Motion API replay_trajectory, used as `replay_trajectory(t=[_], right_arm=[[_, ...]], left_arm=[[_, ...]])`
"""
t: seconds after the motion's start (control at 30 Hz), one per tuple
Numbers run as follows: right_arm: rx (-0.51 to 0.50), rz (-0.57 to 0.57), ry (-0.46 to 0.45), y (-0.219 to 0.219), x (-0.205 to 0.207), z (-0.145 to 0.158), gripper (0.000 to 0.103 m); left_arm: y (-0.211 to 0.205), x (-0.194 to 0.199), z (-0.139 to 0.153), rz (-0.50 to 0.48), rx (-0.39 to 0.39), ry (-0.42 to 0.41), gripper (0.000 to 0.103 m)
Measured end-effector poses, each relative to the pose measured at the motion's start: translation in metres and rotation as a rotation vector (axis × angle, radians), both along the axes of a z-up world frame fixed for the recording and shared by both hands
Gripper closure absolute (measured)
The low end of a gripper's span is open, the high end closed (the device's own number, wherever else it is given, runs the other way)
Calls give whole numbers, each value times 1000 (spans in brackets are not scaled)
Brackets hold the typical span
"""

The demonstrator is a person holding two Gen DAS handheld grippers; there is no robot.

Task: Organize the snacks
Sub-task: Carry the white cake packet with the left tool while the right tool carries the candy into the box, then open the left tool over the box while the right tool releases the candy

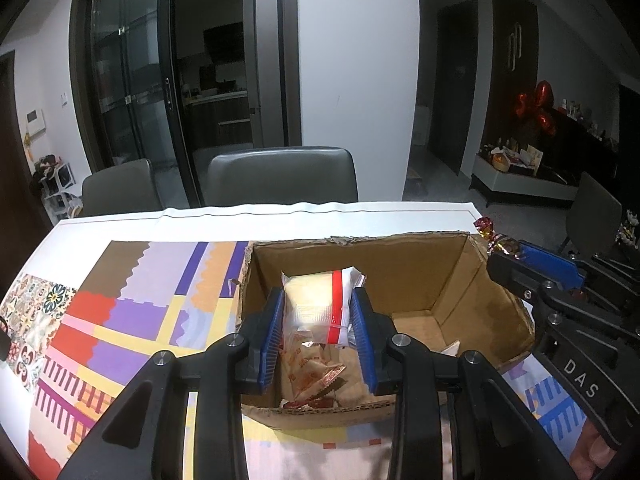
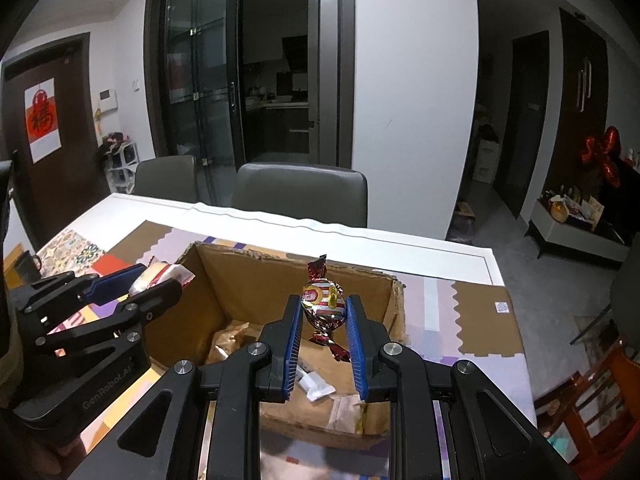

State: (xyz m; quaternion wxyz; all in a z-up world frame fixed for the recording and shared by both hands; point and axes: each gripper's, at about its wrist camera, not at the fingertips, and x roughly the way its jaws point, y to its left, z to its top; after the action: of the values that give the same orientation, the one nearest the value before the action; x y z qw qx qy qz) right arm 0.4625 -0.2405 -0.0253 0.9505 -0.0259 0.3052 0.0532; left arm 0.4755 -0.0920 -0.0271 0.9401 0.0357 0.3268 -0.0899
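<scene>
An open cardboard box point(image 1: 480, 292) point(image 2: 248, 280) stands on the patterned mat, with several wrapped snacks point(image 1: 316, 372) point(image 2: 232, 340) lying inside. My left gripper point(image 1: 318, 296) point(image 2: 160, 278) hangs over the box's left half, shut on a white packet with a red stripe point(image 1: 316, 308) point(image 2: 158, 272); both blue pads press its sides. My right gripper point(image 2: 323, 304) point(image 1: 506, 252) hovers over the box's right part, shut on a foil-wrapped candy point(image 2: 324, 300) point(image 1: 496, 236) in red, silver and gold, held upright by its middle.
The colourful mat point(image 1: 132, 312) covers a white table point(image 2: 440, 244). Two grey chairs point(image 1: 280, 176) point(image 1: 120, 188) stand along the far edge. A dark mug point(image 2: 28, 264) sits at the far left. A wooden chair point(image 2: 592, 400) is at the right. A person's hand point(image 1: 592, 452) grips the right tool.
</scene>
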Motion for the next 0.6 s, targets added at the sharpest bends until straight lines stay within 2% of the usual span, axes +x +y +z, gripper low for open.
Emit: replay_trajectory(t=[0.17,0.27,0.3,0.33,0.43,0.6], right_arm=[[-2,4,11,1,7,-3,80],[-3,1,15,0,8,-3,79],[-3,-2,16,1,9,-4,74],[-1,-8,15,0,9,-4,64],[-4,-26,2,-2,7,-1,47],[-11,-38,-10,-4,4,2,38]], left_arm=[[-1,1,-2,-1,11,-5,59],[0,1,-3,4,12,-15,48],[1,1,-3,5,12,-17,41],[1,1,-2,5,14,-22,37],[2,0,-1,14,24,-32,30],[5,-5,3,30,28,-51,16]])
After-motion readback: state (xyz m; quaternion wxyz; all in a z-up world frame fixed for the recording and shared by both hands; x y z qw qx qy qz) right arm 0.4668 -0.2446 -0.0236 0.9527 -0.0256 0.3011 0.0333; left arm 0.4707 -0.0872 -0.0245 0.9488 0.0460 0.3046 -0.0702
